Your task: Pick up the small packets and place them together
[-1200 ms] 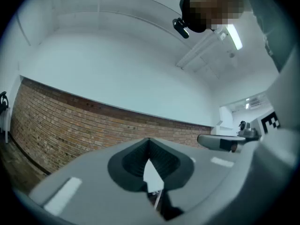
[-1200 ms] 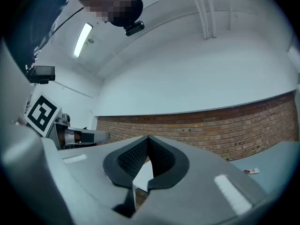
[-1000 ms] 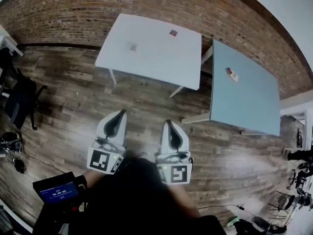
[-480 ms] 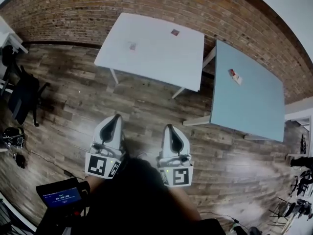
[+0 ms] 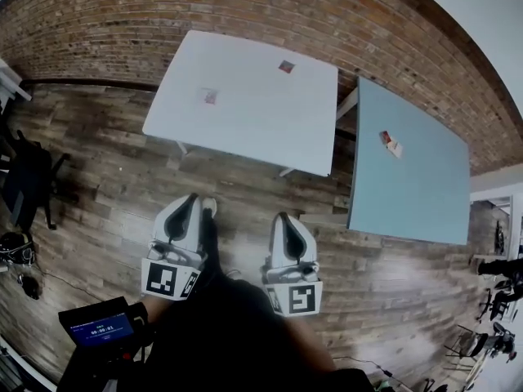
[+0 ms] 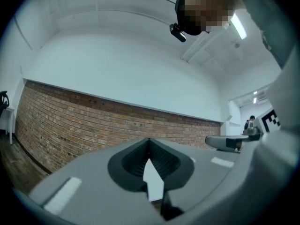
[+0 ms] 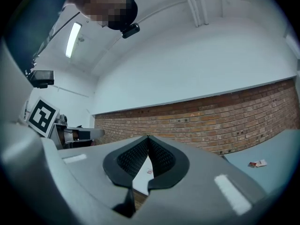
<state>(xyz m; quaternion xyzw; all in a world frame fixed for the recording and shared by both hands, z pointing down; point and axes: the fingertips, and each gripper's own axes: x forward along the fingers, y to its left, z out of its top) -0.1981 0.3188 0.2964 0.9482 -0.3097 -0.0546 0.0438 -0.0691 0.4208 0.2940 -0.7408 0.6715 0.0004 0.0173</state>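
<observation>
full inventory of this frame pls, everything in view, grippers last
white table: 1, white, centre, near the brick wall
blue table: 1, pale blue, right of the white table
packets on white table: 2, small, reddish print; one left part, one far edge
packets on blue table: apparently 2, red and white, close together, far end
chair: 1, black, far left
screen: 1, blue, bottom left
left gripper: grey, shut, empty
right gripper: grey, shut, empty

Brick wall (image 5: pixel 163 6), wood floor (image 5: pixel 106 162), white table (image 5: pixel 245 113), bluish table (image 5: pixel 409 194), maybe chair (image 5: pixel 29 178).
</observation>
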